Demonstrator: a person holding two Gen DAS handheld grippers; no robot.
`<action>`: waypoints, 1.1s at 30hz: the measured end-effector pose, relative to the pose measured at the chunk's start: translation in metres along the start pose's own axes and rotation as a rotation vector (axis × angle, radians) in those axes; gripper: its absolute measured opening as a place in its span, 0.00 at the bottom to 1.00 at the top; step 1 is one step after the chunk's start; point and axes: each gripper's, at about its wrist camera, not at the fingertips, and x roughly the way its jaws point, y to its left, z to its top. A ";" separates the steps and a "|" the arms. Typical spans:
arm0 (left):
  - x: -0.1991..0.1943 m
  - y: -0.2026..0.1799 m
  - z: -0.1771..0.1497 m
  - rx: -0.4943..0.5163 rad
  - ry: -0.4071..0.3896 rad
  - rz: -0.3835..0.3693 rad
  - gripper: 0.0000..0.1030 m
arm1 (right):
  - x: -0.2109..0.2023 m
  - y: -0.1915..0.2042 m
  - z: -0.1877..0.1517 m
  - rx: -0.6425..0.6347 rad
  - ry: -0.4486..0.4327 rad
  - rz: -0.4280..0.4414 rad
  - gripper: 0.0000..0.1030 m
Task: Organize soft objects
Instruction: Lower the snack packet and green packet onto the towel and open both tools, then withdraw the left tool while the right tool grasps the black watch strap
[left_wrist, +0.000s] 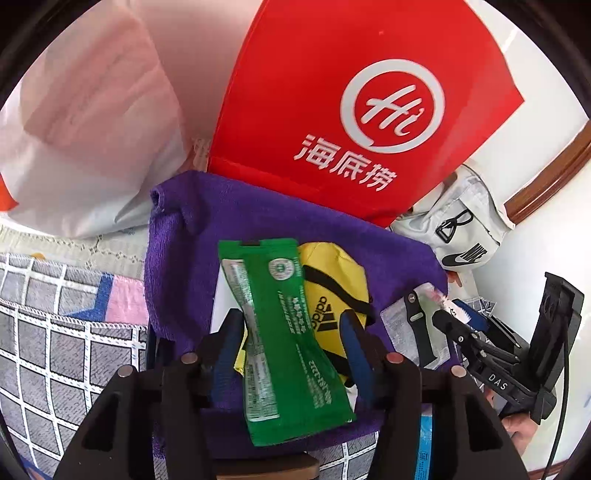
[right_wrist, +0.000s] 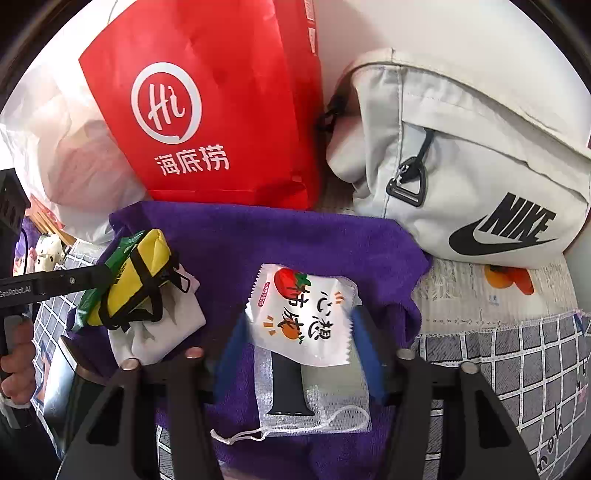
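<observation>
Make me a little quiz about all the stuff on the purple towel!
1. True or false: the green packet lies partly over the yellow pouch.
2. Which bag stands behind the purple towel? A) blue B) red C) black
3. What fruit is drawn on the white packet between the right hand-held gripper's fingers?

Key: 1 true; 2 B, the red bag; 3 strawberry.
</observation>
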 end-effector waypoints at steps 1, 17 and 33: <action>-0.001 -0.001 0.001 0.002 -0.002 -0.003 0.53 | -0.002 0.001 0.000 -0.005 -0.007 -0.013 0.62; -0.040 -0.013 0.001 0.016 -0.057 -0.026 0.71 | -0.053 0.013 -0.010 0.030 -0.098 -0.022 0.71; -0.112 -0.013 -0.073 -0.009 -0.081 0.032 0.71 | -0.129 0.051 -0.108 0.023 -0.087 0.057 0.43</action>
